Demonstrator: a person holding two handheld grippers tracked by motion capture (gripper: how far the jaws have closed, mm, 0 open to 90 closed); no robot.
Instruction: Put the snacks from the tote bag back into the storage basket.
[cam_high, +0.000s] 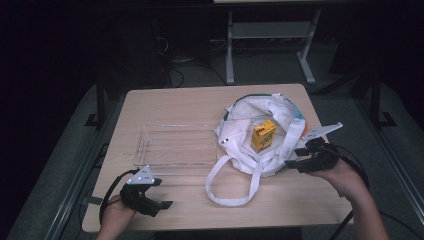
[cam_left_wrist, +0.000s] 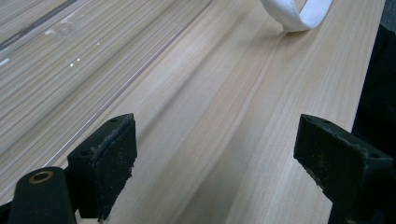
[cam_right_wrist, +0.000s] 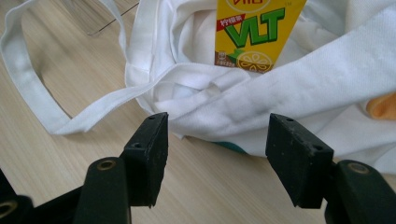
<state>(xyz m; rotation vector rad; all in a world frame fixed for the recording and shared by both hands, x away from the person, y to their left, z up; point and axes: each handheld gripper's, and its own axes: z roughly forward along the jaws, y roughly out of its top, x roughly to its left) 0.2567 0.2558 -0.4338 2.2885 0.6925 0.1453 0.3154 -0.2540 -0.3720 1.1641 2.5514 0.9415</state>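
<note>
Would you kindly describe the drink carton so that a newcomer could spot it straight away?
Start at the light wooden table and look to its right half, where a white cloth tote bag lies crumpled and open. Standing in the bag's opening is the drink carton. It is the small yellow box printed with green letters and a lemon picture, unlike the clear plastic tray lying left of the bag.

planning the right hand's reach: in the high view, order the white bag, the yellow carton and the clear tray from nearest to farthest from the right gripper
1. white bag, just left of the right gripper.
2. yellow carton, on the bag's cloth.
3. clear tray, beyond the bag, on the table's left half.
</note>
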